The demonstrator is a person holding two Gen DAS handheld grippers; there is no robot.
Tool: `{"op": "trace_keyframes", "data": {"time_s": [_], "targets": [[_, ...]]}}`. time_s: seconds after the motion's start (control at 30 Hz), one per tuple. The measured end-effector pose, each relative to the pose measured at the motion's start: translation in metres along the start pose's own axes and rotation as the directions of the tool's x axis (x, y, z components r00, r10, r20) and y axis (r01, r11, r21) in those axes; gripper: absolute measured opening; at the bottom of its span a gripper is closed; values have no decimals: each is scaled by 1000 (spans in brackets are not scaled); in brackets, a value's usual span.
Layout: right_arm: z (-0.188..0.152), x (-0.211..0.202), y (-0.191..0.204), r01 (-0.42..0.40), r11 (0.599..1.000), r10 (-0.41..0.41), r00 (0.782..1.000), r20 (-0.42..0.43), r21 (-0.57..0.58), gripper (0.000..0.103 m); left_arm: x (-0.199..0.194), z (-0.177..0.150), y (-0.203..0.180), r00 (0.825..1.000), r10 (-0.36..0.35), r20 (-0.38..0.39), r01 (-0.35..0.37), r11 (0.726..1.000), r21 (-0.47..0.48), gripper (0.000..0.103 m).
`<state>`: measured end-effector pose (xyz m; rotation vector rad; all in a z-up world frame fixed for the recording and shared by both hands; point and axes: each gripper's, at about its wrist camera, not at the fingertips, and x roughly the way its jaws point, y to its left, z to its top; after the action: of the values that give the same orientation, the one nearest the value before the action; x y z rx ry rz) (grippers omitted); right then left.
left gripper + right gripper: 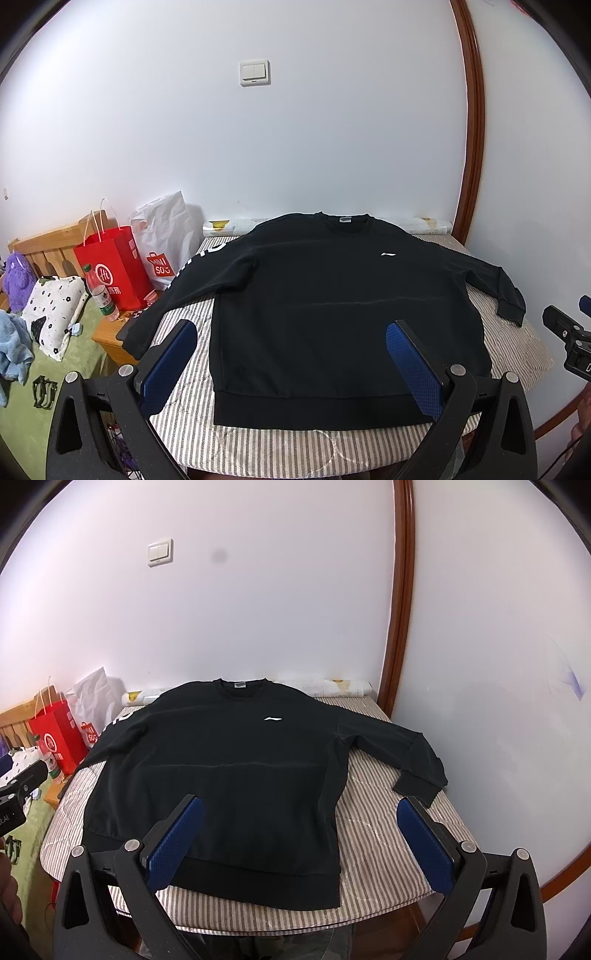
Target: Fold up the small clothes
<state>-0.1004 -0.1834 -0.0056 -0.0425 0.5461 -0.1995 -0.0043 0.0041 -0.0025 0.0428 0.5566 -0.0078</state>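
Note:
A black long-sleeved sweatshirt point(332, 295) point(229, 775) lies flat, front up, on a striped table point(207, 435) point(388, 849), collar toward the wall and both sleeves spread out. A small white logo marks its chest. My left gripper point(291, 328) hovers open above the hem, nothing between its blue pads point(170, 362). My right gripper point(301, 805) is also open, above the garment's right hem side, holding nothing. The right sleeve's cuff point(417, 790) lies near the right finger. The left sleeve with white lettering point(184, 280) runs off the table's left edge.
Left of the table stand a red paper bag point(114, 269), a white shopping bag point(166, 236) and a plastic bottle point(99, 295) on a wooden stand. A patterned pillow point(55, 314) lies on a green bed. A rolled paper point(332, 686) lies at the wall. A brown door frame point(399, 609) stands right.

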Motion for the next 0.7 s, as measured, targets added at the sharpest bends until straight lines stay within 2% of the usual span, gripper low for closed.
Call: {"op": "trace_keyframes", "data": {"time_s": [0.7], "targets": [[3, -7, 8, -11, 1000, 11, 1000, 10, -17, 103, 1, -1, -3, 1000, 1, 0, -1, 1000, -3, 103]]}}
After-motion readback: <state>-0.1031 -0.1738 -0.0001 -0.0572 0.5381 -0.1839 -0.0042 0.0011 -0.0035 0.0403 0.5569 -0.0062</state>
